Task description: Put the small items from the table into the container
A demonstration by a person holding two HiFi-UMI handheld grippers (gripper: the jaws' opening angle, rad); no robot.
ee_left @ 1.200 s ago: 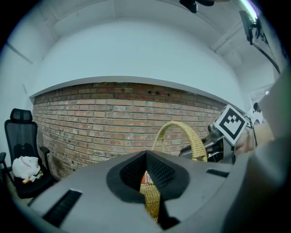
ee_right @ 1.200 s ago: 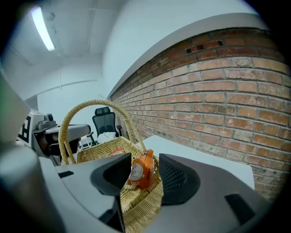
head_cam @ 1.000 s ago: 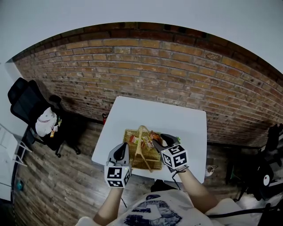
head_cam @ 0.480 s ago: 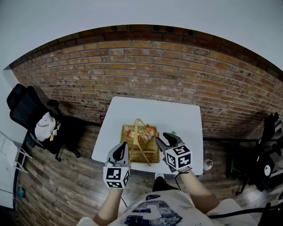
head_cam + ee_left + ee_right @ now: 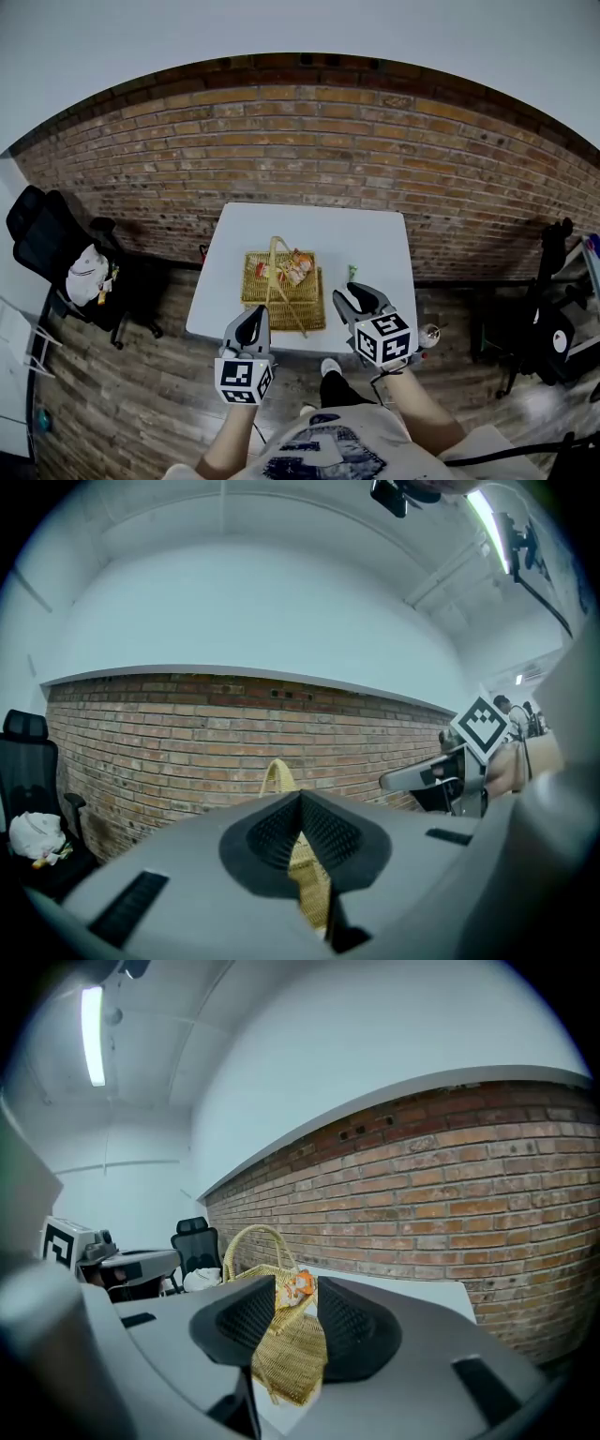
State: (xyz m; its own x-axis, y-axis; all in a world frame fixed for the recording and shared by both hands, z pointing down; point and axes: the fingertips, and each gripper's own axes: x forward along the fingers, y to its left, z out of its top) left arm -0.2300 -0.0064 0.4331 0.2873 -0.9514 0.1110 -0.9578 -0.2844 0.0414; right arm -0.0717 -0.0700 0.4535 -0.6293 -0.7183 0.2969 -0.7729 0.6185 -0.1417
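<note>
Head view looks steeply down; 2 gripper views face the basket (image 5: 291, 1358).

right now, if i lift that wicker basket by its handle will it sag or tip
Probably light: the wicker basket is thin weave holding only a few packets. The weave looks fairly stiff, so little sag. The packets sit at one end, so it may tilt under the arched handle.

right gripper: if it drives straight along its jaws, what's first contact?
Probably the wicker basket on the white table. It sits centred beyond the right gripper, whose empty jaws are closing. Depth is unclear, but nothing nearer shows.
</note>
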